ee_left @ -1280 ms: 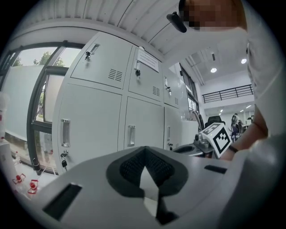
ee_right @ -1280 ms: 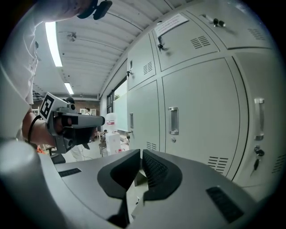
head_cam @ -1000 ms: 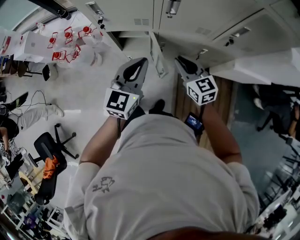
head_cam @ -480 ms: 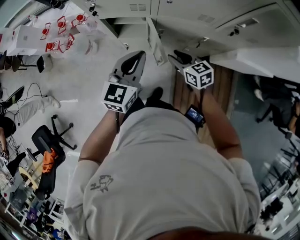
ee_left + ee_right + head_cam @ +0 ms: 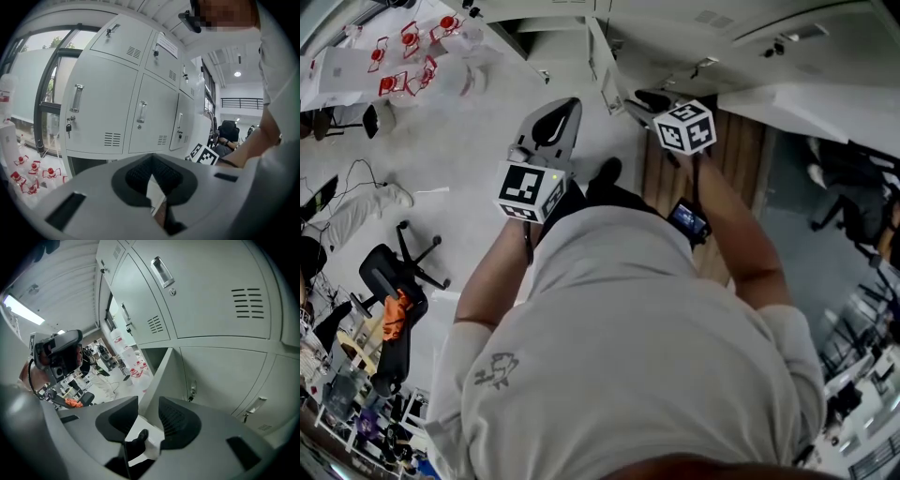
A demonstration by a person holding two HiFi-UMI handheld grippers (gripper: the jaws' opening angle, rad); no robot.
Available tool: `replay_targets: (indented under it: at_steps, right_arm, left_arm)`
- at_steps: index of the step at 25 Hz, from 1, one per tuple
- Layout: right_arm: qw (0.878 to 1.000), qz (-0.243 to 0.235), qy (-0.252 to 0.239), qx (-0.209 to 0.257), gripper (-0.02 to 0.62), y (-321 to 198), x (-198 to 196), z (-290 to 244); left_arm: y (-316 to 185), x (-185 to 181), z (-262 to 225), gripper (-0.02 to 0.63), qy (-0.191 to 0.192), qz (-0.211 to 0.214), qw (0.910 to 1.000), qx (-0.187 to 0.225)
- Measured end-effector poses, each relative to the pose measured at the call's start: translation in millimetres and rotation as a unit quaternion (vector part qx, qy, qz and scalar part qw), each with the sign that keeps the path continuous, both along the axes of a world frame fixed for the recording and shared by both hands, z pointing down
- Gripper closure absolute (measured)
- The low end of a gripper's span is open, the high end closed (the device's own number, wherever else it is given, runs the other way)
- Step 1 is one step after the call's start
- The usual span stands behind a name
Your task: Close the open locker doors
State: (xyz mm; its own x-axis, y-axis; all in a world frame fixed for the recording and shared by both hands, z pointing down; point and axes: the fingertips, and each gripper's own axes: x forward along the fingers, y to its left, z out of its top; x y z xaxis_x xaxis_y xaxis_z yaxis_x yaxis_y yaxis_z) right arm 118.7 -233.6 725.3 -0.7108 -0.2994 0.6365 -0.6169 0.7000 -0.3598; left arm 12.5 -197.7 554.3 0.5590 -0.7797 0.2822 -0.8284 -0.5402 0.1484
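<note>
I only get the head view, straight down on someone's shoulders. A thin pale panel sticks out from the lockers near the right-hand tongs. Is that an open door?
Observer: Yes. The right gripper view shows the open door swung out, its compartment directly under a closed door.
Operator: Are the tongs holding it?
Observer: No. The right tongs have just been opening; they stand apart and press nothing, with the door's edge showing in the gap.
Operator: What do the other tongs face?
Observer: The left tongs, shut, face closed lockers; a key hangs from one of them.
</note>
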Motion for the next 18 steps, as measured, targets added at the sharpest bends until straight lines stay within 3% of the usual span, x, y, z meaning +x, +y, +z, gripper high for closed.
replay_targets:
  at_steps: [6,18]
  right_arm:
    - [1.000,0.001,-0.001,-0.018,0.475,3.8,-2.7,1.2]
    - [0.999,-0.037,0.012,-0.017,0.474,15.2,-45.4,-1.1]
  left_arm:
    - [1.2,-14.3,-0.8,0.611,0.003,-0.008,0.9999,-0.006]
    - [4.6,-35.1,-1.4,0.611,0.005,-0.010,0.9999,-0.004]
